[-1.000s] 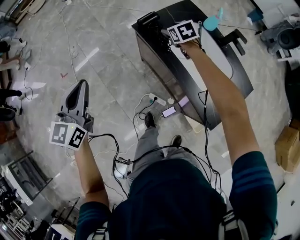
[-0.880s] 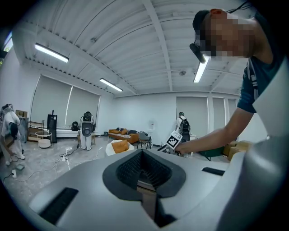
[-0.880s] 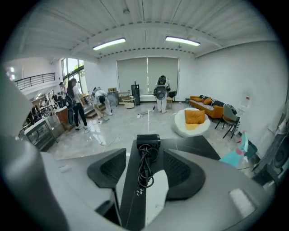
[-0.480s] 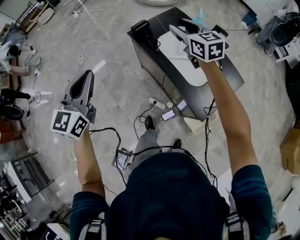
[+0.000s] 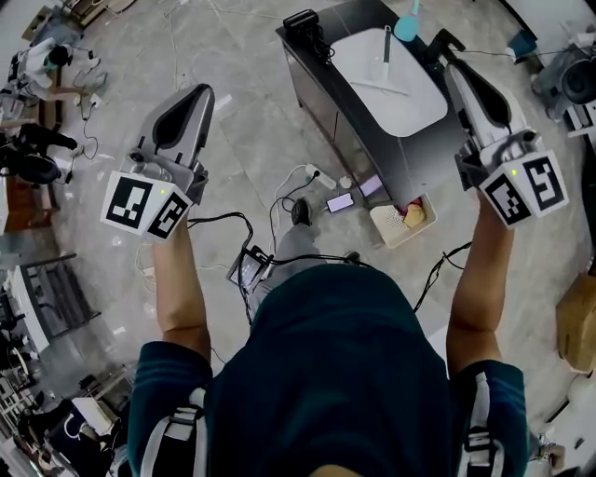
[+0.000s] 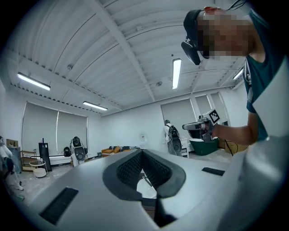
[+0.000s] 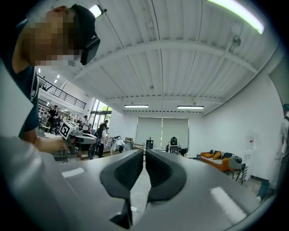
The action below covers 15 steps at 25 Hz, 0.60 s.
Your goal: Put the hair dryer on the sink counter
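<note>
I hold both arms out level. My right gripper (image 5: 456, 73), by the right end of the sink counter (image 5: 326, 93), has just been closing its jaws on nothing. My left gripper (image 5: 197, 95), clenched and empty, is well left of the counter. The hair dryer (image 5: 304, 20) lies on the counter's far-left corner, apart from both grippers.

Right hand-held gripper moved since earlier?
Yes: right hand-held gripper drew back from the hair dryer to right of the basin; jaws just closing, empty.
</note>
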Available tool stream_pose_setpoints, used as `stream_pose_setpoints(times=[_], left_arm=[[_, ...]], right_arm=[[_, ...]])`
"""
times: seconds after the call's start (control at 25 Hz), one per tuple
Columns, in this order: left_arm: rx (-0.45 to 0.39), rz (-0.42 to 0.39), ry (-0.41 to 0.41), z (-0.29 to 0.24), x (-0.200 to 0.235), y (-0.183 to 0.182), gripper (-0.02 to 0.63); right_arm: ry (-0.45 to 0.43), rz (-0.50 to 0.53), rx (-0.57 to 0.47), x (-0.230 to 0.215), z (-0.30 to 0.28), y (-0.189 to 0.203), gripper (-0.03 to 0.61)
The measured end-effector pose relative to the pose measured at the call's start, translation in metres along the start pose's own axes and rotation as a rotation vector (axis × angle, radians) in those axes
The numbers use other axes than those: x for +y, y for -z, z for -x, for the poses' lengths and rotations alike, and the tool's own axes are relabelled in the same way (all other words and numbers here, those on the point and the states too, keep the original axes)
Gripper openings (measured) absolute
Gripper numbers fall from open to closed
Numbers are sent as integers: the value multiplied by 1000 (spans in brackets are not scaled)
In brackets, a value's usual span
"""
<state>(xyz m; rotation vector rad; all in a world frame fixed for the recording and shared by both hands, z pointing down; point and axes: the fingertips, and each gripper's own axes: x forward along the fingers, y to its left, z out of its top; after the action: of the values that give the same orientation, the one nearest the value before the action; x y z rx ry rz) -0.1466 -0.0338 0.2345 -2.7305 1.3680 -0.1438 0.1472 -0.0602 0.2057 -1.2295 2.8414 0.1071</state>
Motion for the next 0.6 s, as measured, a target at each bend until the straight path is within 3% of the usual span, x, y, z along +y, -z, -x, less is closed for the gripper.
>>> stream_pose_setpoints(times=[0.2, 0.4, 0.6], left_arm=[[-24, -2, -33, 25, -29, -11, 5], [-27, 2, -64, 47, -56, -11, 5], [-22, 3, -93, 69, -80, -8, 5]], right_arm=[[-35, 32, 62, 36, 60, -4, 11], [-14, 60, 156, 48, 101, 12, 8], [-9, 33, 163, 56, 136, 17, 8]])
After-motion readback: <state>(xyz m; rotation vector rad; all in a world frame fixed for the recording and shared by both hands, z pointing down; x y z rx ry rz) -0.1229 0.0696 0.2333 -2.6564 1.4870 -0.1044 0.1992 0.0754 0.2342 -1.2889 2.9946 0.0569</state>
